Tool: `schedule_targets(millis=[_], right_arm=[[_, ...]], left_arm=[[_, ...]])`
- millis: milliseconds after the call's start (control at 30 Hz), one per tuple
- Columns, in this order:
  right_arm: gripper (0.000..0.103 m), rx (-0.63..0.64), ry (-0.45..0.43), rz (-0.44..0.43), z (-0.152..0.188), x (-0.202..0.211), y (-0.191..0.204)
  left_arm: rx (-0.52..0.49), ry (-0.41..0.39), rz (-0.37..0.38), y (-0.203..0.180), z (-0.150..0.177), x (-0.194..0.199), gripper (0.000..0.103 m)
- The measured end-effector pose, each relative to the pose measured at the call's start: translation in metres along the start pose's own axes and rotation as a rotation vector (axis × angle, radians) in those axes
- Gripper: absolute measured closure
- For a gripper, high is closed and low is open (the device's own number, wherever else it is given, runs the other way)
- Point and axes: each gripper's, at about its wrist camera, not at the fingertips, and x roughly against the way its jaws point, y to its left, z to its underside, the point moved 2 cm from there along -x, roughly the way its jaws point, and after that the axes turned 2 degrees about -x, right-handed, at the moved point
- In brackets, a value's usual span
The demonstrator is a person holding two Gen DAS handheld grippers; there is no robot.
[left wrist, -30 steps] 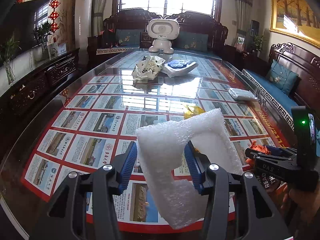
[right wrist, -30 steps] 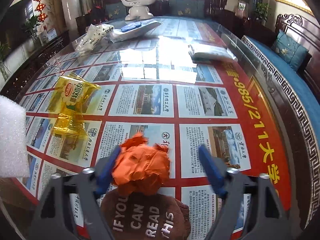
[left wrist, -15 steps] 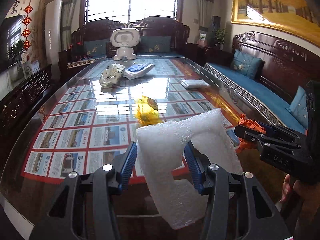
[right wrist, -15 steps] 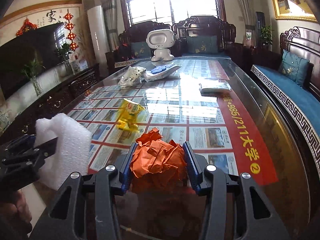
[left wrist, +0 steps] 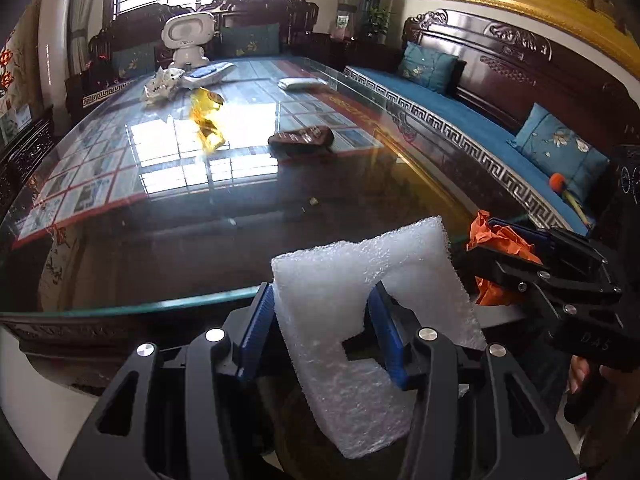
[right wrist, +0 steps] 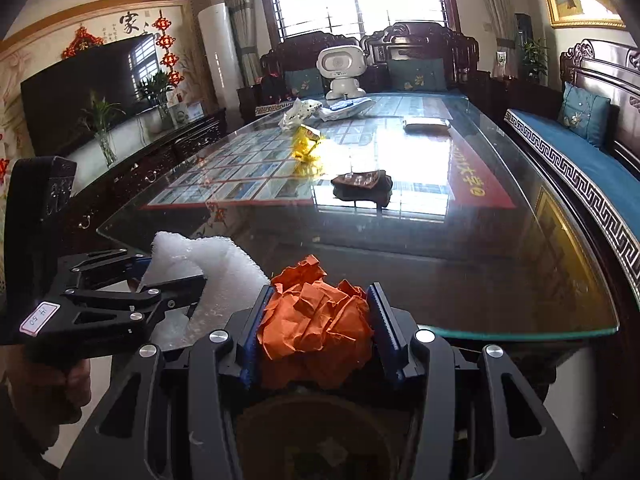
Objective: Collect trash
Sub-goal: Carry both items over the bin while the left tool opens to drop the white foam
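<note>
My left gripper point(left wrist: 320, 328) is shut on a white foam piece point(left wrist: 360, 292), held off the near edge of the glass table point(left wrist: 160, 248). My right gripper point(right wrist: 316, 328) is shut on a crumpled orange paper ball point(right wrist: 316, 320), also off the near edge. Each gripper shows in the other's view: the right gripper with the orange paper point(left wrist: 500, 240), the left gripper with the foam point(right wrist: 208, 268). A yellow wrapper point(left wrist: 206, 120) point(right wrist: 306, 144) lies on the table further in. Below the right gripper a dark round opening point(right wrist: 316, 436) shows dimly.
A brown pouch point(left wrist: 302, 140) point(right wrist: 360, 182) lies mid-table. A white crumpled bag point(left wrist: 162, 84), a white and blue packet point(left wrist: 208, 74), a tissue pack point(left wrist: 300, 83) and a white robot toy point(left wrist: 186, 40) are at the far end. A blue-cushioned bench point(left wrist: 460, 120) runs along the right.
Both grippers have pulled back from over the table to beyond its near edge, still holding the foam and the orange paper. The table now looks farther away.
</note>
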Motion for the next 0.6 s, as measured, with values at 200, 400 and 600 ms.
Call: schedule_targets(millis=[200, 400, 600], right_arm=[[0.056, -0.065, 0.061, 0.019, 0.068, 0.011, -0.009], [0.056, -0.143, 0.169, 0.035, 0.133, -0.011, -0.016], [0.056, -0.189, 0.260, 0.039, 0.169, -0.025, -0.025]], left_arm=[[-0.044, 0.121, 0.048, -0.028, 0.058, -0.016, 0.053], [-0.007, 0.298, 0.117, -0.034, 0.115, -0.059, 0.053], [-0.006, 0.418, 0.149, -0.035, 0.150, -0.088, 0.053]])
